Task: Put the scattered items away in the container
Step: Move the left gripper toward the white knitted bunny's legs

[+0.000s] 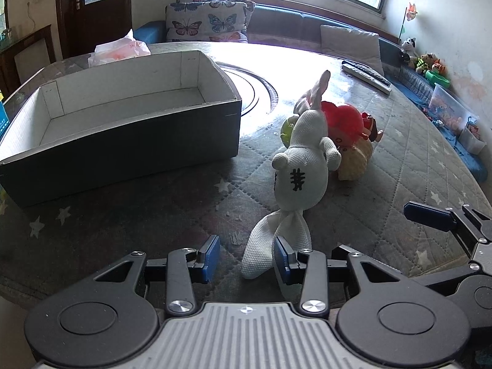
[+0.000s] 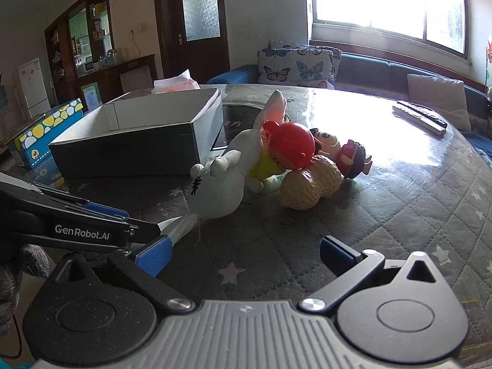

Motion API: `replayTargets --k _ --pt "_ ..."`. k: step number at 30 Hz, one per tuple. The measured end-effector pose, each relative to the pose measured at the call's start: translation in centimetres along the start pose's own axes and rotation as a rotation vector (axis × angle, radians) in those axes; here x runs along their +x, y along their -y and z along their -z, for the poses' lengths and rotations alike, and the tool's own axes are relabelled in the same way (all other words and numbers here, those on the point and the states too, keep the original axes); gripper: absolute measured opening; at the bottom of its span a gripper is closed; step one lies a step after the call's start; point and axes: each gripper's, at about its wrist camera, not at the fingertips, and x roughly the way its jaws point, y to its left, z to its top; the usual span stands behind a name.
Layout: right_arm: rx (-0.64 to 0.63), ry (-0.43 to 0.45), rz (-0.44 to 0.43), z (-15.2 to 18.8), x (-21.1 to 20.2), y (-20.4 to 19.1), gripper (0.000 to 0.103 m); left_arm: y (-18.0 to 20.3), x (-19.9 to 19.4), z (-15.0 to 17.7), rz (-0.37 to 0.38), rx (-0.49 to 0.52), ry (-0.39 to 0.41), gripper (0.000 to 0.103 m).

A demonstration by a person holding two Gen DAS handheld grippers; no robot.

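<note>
**Toys heaped beside an open box; both grippers low over the quilted table**

Left wrist view: the left gripper (image 1: 247,256) occupies the lower centre of the frame with its jaws apart, the blue pads standing either side of one dangling limb of the white plush rabbit (image 1: 303,166); the limb lies in the gap, close against the right-hand pad, and the pads are not closed on it. The rabbit lies stretched from lower centre toward the middle of the frame on the quilted table cover (image 1: 138,215). Behind it, at centre right, sit a red-haired doll (image 1: 341,118) and a peanut-shaped toy (image 1: 356,160), touching one another. The open cardboard box (image 1: 123,135) fills the left half of the frame, just beside the heap. Two remote controls (image 1: 367,75) lie at upper right. One finger of the right gripper enters from the right edge.

Right wrist view: the right gripper (image 2: 244,256) sits at the bottom of the frame, jaws wide apart over bare cover. A small dark-haired figurine (image 2: 350,156) lies at centre, against the peanut-shaped toy.
</note>
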Motion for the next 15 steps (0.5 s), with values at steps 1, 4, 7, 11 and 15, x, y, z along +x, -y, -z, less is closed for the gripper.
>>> replayTargets --k 1,4,7,11,15 --pt "0.000 -0.001 0.000 -0.04 0.04 -0.02 0.103 -0.02 -0.04 -0.02 0.001 -0.001 0.000 0.041" --pt "0.000 -0.003 -0.002 -0.09 0.17 -0.02 0.103 -0.09 -0.08 -0.12 0.003 -0.001 0.001 0.041" --pt "0.001 -0.009 -0.003 -0.11 0.37 -0.02 0.103 -0.10 -0.02 -0.22 0.003 -0.002 -0.004 0.041" --pt "0.003 -0.011 -0.004 -0.26 0.50 0.08 0.103 -0.14 0.00 -0.43 0.005 -0.004 -0.003 0.041" --pt "0.004 -0.012 -0.005 -0.34 0.52 0.10 0.103 -0.21 -0.07 -0.61 0.007 -0.007 0.000 0.041"
